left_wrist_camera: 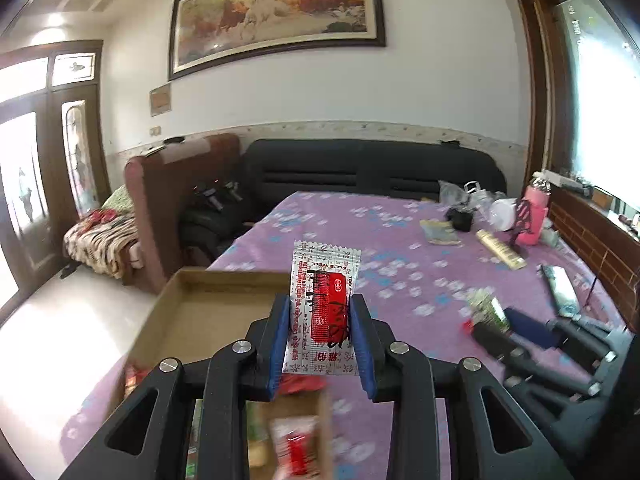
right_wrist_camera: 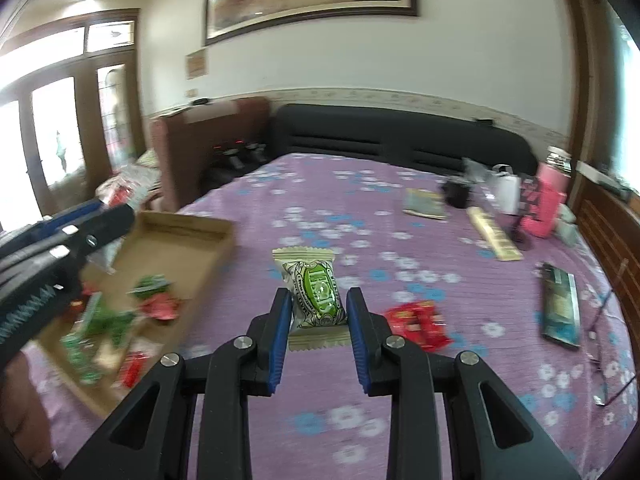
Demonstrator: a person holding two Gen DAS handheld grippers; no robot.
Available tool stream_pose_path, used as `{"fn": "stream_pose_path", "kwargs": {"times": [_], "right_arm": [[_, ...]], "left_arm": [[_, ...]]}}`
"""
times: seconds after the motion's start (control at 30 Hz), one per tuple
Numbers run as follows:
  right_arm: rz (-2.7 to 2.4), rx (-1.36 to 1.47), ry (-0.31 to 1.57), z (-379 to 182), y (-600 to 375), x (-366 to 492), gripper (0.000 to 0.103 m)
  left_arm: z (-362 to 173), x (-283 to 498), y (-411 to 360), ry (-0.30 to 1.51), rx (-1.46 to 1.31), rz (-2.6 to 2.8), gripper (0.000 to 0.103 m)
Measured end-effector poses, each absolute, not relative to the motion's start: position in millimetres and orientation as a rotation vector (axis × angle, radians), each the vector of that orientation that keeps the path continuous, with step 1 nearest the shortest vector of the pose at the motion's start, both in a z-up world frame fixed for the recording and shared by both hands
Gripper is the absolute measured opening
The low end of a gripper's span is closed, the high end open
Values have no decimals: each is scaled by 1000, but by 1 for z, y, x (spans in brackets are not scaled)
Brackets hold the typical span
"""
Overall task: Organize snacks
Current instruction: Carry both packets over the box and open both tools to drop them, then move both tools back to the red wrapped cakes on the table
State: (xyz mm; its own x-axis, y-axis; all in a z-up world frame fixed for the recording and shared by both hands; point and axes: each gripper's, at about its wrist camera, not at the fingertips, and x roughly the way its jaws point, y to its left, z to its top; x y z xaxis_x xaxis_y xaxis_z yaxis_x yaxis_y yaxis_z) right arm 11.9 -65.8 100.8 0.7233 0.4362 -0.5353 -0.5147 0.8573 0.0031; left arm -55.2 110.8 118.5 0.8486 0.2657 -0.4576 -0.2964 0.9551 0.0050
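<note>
My left gripper [left_wrist_camera: 320, 316] is shut on a red-and-white snack packet [left_wrist_camera: 326, 304], held upright above the near edge of an open cardboard box [left_wrist_camera: 208, 304]. In the right wrist view that box [right_wrist_camera: 180, 244] lies at the left on the purple bedspread and holds several green and red packets [right_wrist_camera: 116, 320]. My right gripper [right_wrist_camera: 318, 312] is shut on a green-and-cream snack packet [right_wrist_camera: 316, 296], lifted over the bedspread. The left gripper [right_wrist_camera: 80, 232] shows there at the far left, over the box. A red packet [right_wrist_camera: 416, 322] lies on the bed just right of the right gripper.
The purple flowered bedspread [right_wrist_camera: 360, 208] carries clutter at the far right: a pink bottle [right_wrist_camera: 546, 204], a white cup [right_wrist_camera: 506, 192], a long cream box [right_wrist_camera: 494, 234], a dark packet [right_wrist_camera: 560, 304]. A black headboard [right_wrist_camera: 400, 136] and a brown chair [right_wrist_camera: 200, 144] stand behind.
</note>
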Motion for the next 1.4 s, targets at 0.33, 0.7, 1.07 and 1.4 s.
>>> {"fn": "stream_pose_path", "kwargs": {"times": [0.33, 0.7, 1.07, 1.4], "right_arm": [[769, -199, 667, 87, 20, -20, 28], [815, -200, 775, 55, 66, -10, 28], [854, -177, 852, 30, 73, -3, 28], [881, -181, 825, 34, 71, -10, 28]], "left_arm": [[65, -78, 192, 609, -160, 395, 33], [31, -64, 220, 690, -251, 379, 33], [22, -60, 231, 726, -351, 296, 33], [22, -62, 235, 715, -374, 288, 33]]}}
